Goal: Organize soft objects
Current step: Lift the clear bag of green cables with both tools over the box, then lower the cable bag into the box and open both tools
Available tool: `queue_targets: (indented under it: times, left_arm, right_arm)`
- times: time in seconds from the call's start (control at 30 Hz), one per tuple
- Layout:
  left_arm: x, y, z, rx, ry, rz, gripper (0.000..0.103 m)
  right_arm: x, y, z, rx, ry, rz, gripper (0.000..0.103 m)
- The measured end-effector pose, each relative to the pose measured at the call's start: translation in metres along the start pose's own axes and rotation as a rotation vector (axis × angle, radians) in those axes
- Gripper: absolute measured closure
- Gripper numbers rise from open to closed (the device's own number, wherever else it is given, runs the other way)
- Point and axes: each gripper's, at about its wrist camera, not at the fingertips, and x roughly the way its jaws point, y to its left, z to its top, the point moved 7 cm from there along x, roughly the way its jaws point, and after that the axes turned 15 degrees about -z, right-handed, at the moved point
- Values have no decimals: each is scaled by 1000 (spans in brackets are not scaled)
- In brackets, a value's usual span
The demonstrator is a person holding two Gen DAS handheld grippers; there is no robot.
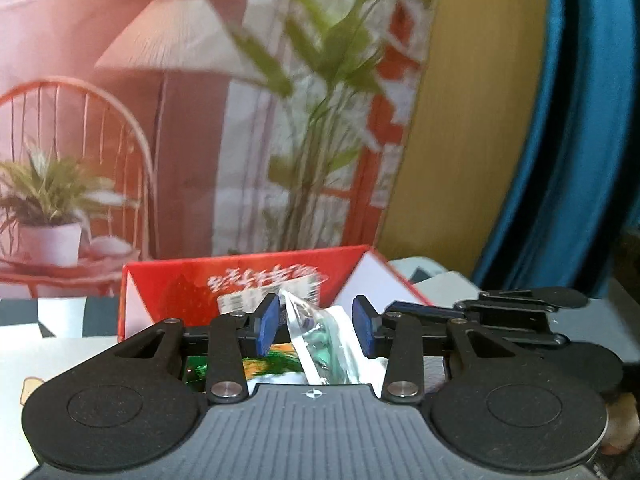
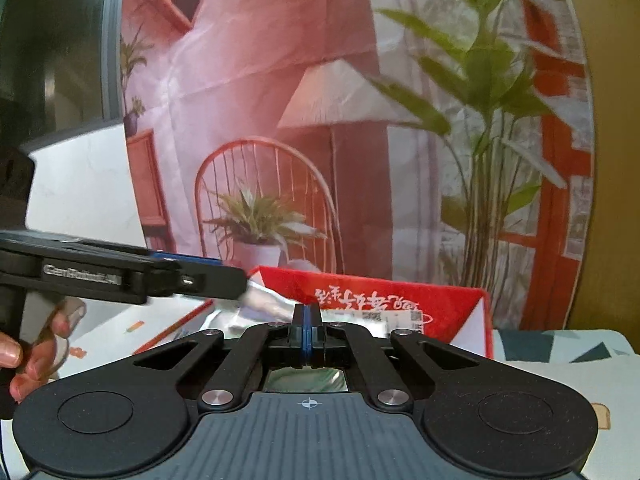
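Note:
A puffy clear plastic bag [image 1: 316,332] with greenish contents sits between the blue pads of my left gripper [image 1: 317,326], which press on it from both sides. It hangs in front of an open red box [image 1: 248,280] printed with a strawberry and white lettering. In the right wrist view the left gripper [image 2: 240,280] comes in from the left with the silvery bag [image 2: 264,300] at its tip. The bag stretches over to my right gripper [image 2: 307,320], whose pads are shut on its thin edge. The red box [image 2: 440,308] stands just behind.
Green and orange packets [image 1: 276,364] lie under the bag. A patterned cloth [image 2: 560,352] covers the table. A printed backdrop with a chair and plants [image 2: 280,140] hangs behind the box, with a blue curtain [image 1: 568,140] at the right. A hand [image 2: 32,352] holds the left gripper's handle.

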Motion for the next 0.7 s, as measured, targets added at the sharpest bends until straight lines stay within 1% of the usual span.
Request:
queue_targets:
  times: [0.1,0.3,0.37,0.5,0.6,0.7]
  left_arm:
    - [14,17,-4,-37,42,21,61]
    - [35,35,-18,-26,149,72,61]
    - [38,41,-21,-31,173,90,61]
    - [39,54,-20,-51,174,108,61]
    - [31,59,-16,-50,148,125,60]
    - [24,58,-13,-46,134,135,60]
  right_arm:
    - [23,5,-8,-26,68,-16,103]
    - [56,12,-37,-27,243,-8,103]
    - [64,13,-44,-25,283,-6,103]
    - [80,13,-50,-19,369,-7,102]
    - [89,12,-51,1,427,0,102]
    - [98,18,-55,-28,472,-6,101]
